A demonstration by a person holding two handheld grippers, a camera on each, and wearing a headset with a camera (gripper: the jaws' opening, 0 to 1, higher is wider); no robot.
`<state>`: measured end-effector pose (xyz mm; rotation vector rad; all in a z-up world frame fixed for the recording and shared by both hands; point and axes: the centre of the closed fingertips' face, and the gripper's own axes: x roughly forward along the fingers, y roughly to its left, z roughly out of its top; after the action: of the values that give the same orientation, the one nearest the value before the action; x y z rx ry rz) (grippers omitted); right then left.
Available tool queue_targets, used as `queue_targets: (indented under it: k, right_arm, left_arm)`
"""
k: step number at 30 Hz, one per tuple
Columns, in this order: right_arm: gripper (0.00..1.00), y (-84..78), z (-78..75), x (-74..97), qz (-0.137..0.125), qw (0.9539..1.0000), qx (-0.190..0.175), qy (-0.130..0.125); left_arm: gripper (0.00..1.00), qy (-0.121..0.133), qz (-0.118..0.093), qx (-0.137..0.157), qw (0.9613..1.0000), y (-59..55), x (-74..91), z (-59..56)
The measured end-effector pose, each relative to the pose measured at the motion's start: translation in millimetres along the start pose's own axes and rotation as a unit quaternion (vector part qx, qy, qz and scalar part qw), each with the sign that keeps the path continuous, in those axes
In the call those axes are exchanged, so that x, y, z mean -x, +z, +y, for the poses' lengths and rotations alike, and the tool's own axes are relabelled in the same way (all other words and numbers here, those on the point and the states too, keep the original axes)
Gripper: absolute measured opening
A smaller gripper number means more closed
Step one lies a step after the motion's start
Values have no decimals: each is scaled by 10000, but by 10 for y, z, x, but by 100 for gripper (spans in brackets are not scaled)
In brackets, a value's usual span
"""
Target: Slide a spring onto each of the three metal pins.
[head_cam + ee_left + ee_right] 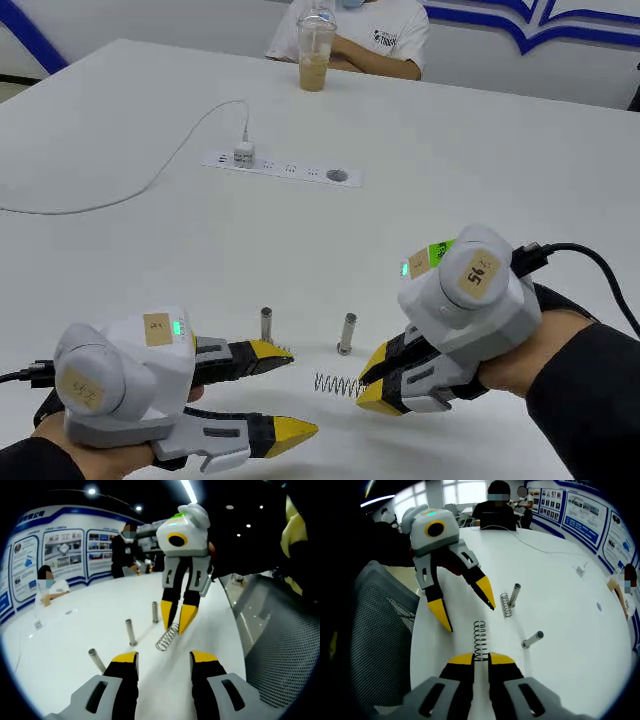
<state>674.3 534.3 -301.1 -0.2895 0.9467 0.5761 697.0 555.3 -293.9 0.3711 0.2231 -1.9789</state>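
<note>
My right gripper (366, 392) is shut on one end of a steel spring (335, 385), which sticks out level just above the white table (450, 170). Its own view has the jaws (475, 661) closed on that spring (479, 639). Two upright metal pins (266, 323) (347, 333) stand just behind the spring. My left gripper (298, 393) is open and holds nothing, its jaws pointing at the spring (167, 636). Three bare pins (97, 660) (130, 631) (155, 611) stand in a row in the left gripper view. A second spring (505, 605) lies beside a pin (514, 595).
A white power strip (285, 168) with a plugged charger and cable (243, 152) lies mid-table. A plastic cup of drink (314, 55) stands at the far edge before a seated person. A mesh chair (375, 630) stands at the table's near side.
</note>
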Motion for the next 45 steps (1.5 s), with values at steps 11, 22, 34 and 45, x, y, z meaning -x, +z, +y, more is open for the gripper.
queue_targets:
  k: [11,22,34,45]
  right_arm:
    - [12,53,131,15,111,9992,323,220]
    - [12,51,200,32,235,9980,492,309]
    - [11,264,220,170,9,9978,624,206]
    - [11,487,259,201,-202,9965,804,133]
  left_arm:
    - [25,-275,15,-327,9991,16,-50,-128]
    - [12,-408,9,-509,9979,28,-71,-190]
    - [11,-395,29,-519,9979,25,-71,-188]
    - [11,-413,7,-514,9978,37,-81,-213]
